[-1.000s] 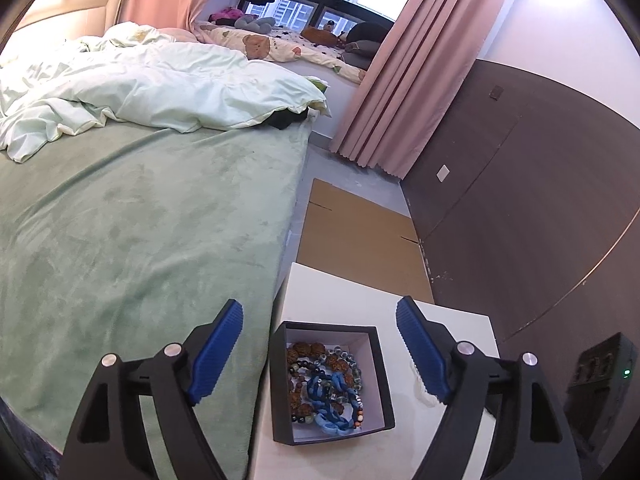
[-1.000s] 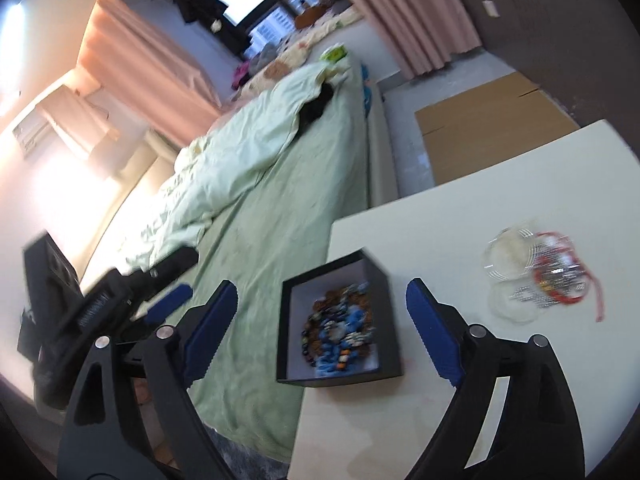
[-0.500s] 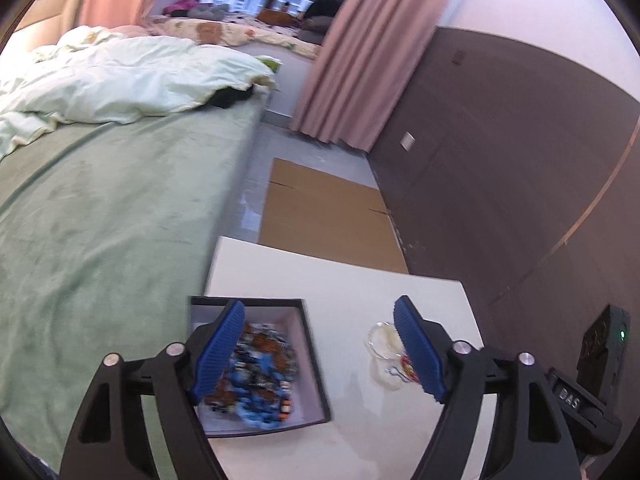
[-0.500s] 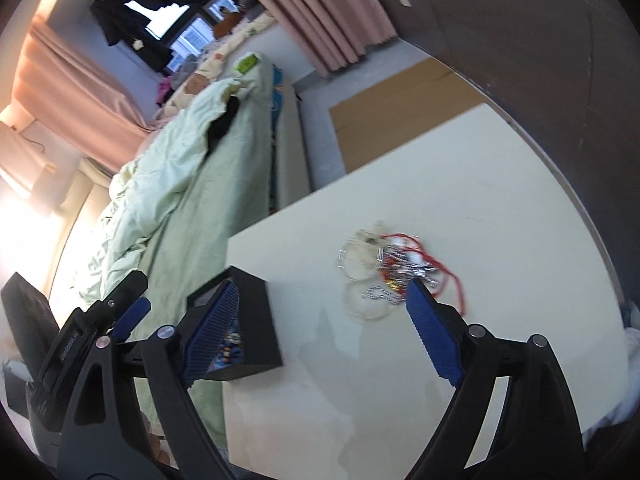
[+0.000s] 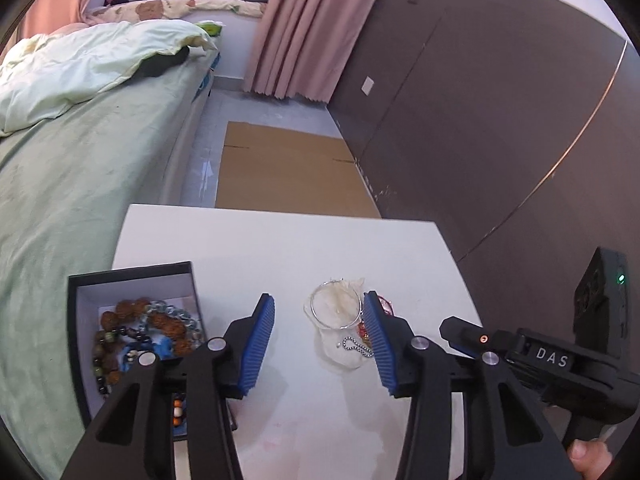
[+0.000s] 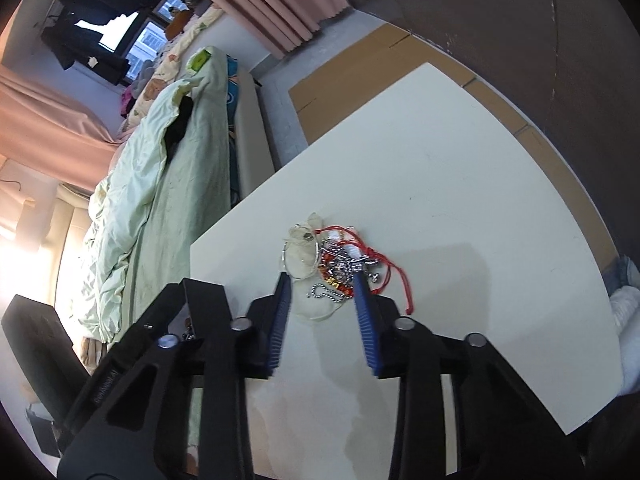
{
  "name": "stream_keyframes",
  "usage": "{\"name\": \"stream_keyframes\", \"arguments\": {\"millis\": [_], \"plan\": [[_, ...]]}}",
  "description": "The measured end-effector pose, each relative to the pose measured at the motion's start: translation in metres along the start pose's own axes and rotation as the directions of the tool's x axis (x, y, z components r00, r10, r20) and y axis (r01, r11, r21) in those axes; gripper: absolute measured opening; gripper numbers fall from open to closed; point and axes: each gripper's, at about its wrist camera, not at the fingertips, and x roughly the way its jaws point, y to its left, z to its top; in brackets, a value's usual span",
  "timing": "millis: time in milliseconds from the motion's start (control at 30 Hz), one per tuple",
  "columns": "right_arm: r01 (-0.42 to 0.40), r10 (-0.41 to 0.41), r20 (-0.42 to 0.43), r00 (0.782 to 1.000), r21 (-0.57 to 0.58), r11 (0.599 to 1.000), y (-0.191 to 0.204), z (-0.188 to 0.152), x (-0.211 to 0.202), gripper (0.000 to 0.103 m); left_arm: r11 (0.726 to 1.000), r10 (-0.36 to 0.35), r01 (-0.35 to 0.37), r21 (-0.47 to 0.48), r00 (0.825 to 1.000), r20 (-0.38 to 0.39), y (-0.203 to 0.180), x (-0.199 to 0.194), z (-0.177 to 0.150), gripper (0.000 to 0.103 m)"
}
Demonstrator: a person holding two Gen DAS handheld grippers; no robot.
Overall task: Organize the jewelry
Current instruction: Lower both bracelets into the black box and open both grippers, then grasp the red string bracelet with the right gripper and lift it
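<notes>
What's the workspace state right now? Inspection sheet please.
Surface: white rectangular tabletop, faint stains near its front edge.
Job's things: open black box with white lining at the table's left edge, full of beaded bracelets. Loose heap on the table: silver bangle on a clear plastic pouch, silver ball chain, red cord, all tangled.
Clutter: nothing seen.
Grippers: left gripper and right gripper, jaws just been closing, both open around the heap, neither pressing on it.
Cables: nothing seen.
Surroundings: green-covered bed, flat brown cardboard on the floor, pink curtains, dark wall panels.
</notes>
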Motion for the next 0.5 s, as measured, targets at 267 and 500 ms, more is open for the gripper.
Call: {"name": "stream_keyframes", "arguments": {"millis": [267,500], "plan": [[0.097,-0.098,-0.045,0.994,-0.03,0.995,-0.004,0.011,0.024,0.028,1.0,0.02,-0.019,0.015,0.998,-0.063,-0.007,0.041,0.0,0.045],[0.152,-0.162,-0.091,0.983,-0.113,0.982,-0.001,0.021,0.05,0.028,1.0,0.023,-0.021,0.021,0.995,-0.097,-0.009,0.062,0.0,0.046]]}}
